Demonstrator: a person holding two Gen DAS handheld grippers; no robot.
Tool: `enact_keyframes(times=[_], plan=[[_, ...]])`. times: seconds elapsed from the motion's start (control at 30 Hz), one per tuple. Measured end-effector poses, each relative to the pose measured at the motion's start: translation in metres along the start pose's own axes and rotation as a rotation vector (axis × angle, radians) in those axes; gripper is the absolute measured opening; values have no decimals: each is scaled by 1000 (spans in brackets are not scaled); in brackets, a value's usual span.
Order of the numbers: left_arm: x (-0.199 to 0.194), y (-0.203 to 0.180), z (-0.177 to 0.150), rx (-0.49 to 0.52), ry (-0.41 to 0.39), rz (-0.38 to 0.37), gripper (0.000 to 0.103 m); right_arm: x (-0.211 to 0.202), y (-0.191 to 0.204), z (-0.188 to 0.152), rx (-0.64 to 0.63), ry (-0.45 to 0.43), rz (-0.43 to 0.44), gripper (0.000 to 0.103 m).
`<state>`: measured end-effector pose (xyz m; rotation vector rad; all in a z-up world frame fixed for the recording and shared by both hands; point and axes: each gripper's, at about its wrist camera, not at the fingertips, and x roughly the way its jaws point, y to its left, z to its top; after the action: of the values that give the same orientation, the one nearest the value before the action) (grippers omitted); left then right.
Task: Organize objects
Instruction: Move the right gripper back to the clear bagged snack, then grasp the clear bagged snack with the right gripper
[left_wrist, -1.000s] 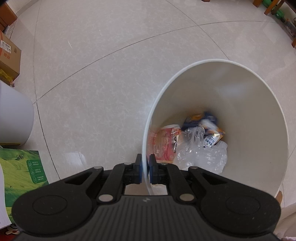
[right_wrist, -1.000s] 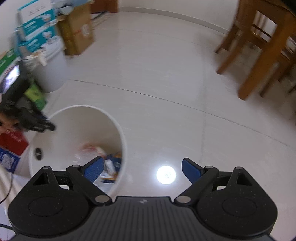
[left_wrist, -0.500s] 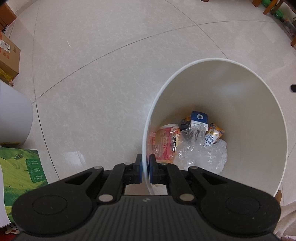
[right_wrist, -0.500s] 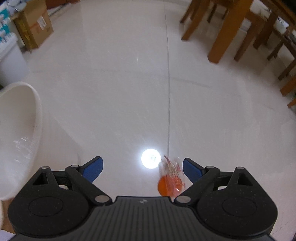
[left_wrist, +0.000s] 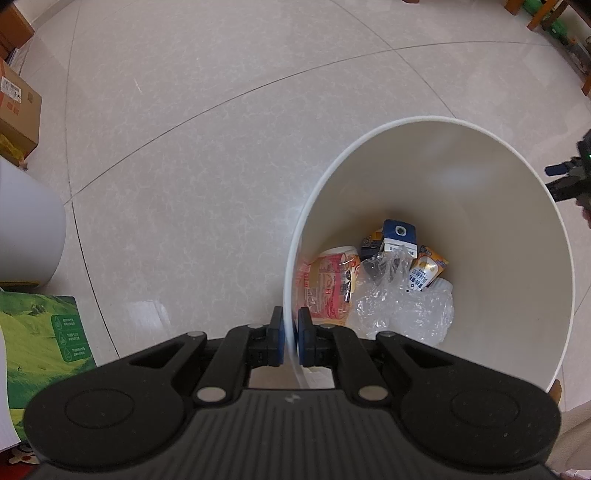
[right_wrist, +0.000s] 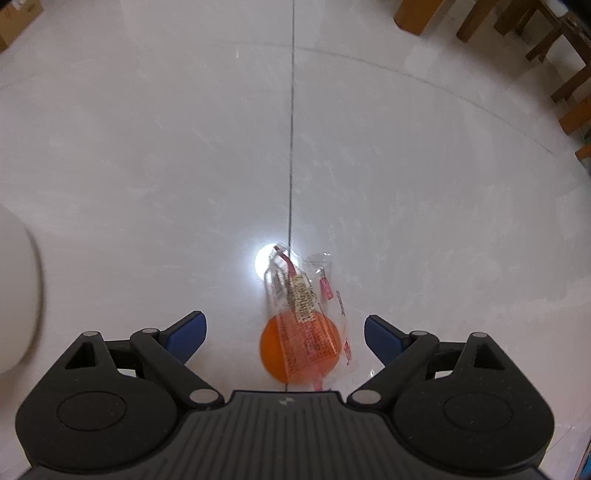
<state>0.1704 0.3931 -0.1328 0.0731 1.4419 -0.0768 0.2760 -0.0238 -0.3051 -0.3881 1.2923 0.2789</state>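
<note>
My left gripper (left_wrist: 290, 338) is shut on the rim of a white bin (left_wrist: 498, 192), one finger inside and one outside. Inside the bin lie a blue-and-white carton (left_wrist: 399, 238), a red snack wrapper (left_wrist: 327, 286), a yellow packet (left_wrist: 424, 271) and crumpled clear plastic (left_wrist: 402, 312). My right gripper (right_wrist: 285, 334) is open above the floor. An orange ball in a clear printed bag (right_wrist: 303, 332) lies on the tiles between its fingers. The right gripper's tip also shows at the right edge of the left wrist view (left_wrist: 569, 181).
The bin's edge (right_wrist: 18, 295) shows at the left of the right wrist view. A second white bin (left_wrist: 26, 229), a green box (left_wrist: 40, 343) and a cardboard box (left_wrist: 16, 110) stand at the left. Wooden chair legs (right_wrist: 554, 44) stand at the far right.
My right gripper has swung away from the bin and over the bagged orange ball, now closer and centred between its fingers. A blue-and-white carton has settled in the bin. My left gripper has stayed put.
</note>
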Motion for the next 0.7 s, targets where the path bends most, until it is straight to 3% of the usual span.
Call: enact_keyframes(times=[0.13,0.43,0.57,0.7], plan=[[0,1,0,-5,3,-4,5,24,-3,5,2,19,-9,92],[0,1,0,-5,3,-5,5,47,-4,7,24,65,-13,74],[0,1,1,-4,3,-4,5,44,-6,7,30,76,6,50],[1,1,1,-2,3,-3,5,35,-7,6,21,73,6,40]])
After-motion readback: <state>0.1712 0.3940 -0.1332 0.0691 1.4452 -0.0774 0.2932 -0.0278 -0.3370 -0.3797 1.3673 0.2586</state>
